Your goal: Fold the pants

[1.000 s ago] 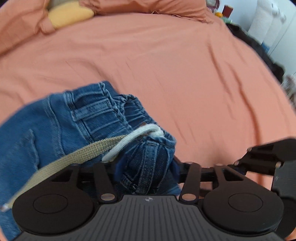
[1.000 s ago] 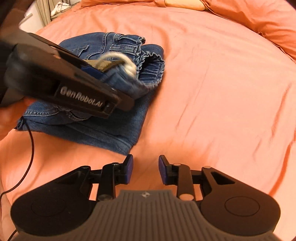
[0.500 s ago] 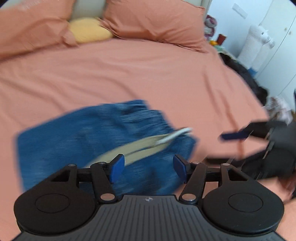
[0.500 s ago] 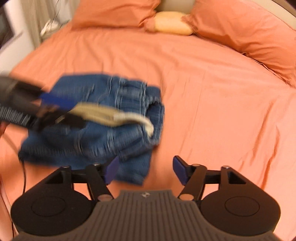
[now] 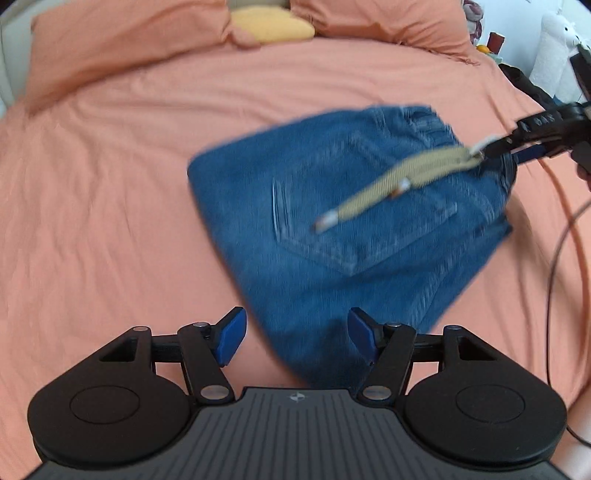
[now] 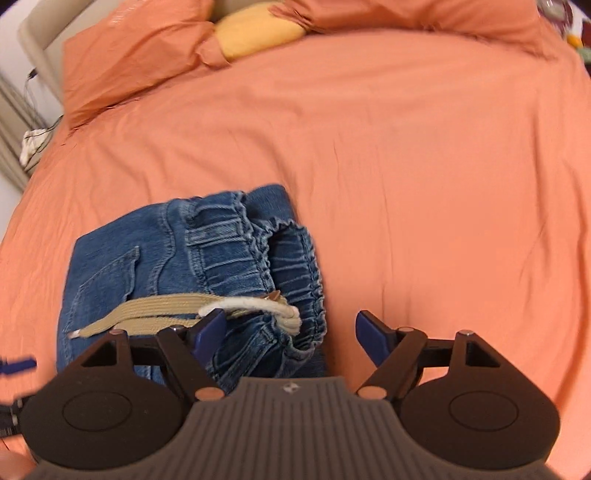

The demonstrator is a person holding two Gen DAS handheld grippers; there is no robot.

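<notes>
The blue denim pants [image 5: 351, 221] lie folded in a compact bundle on the orange bed sheet [image 5: 110, 184], with a beige drawstring [image 5: 399, 181] across the top. My left gripper [image 5: 293, 336] is open and empty, just in front of the bundle's near edge. My right gripper [image 6: 290, 330] is open over the elastic waistband [image 6: 288, 266] and drawstring knot [image 6: 284, 314]; its left finger [image 6: 208, 326] is by the white cord. In the left wrist view the right gripper [image 5: 517, 147] shows at the far right, over the waistband corner.
Orange pillows [image 5: 122, 48] and a yellow cushion [image 5: 273, 24] lie at the head of the bed. A black cable [image 5: 557, 251] hangs at the right. White furniture and small items [image 5: 554, 55] stand beyond the bed's right side.
My left gripper has let go of the waistband, opened and pulled back to the bundle's near edge. My right gripper has opened wide and moved in over the waistband and drawstring.
</notes>
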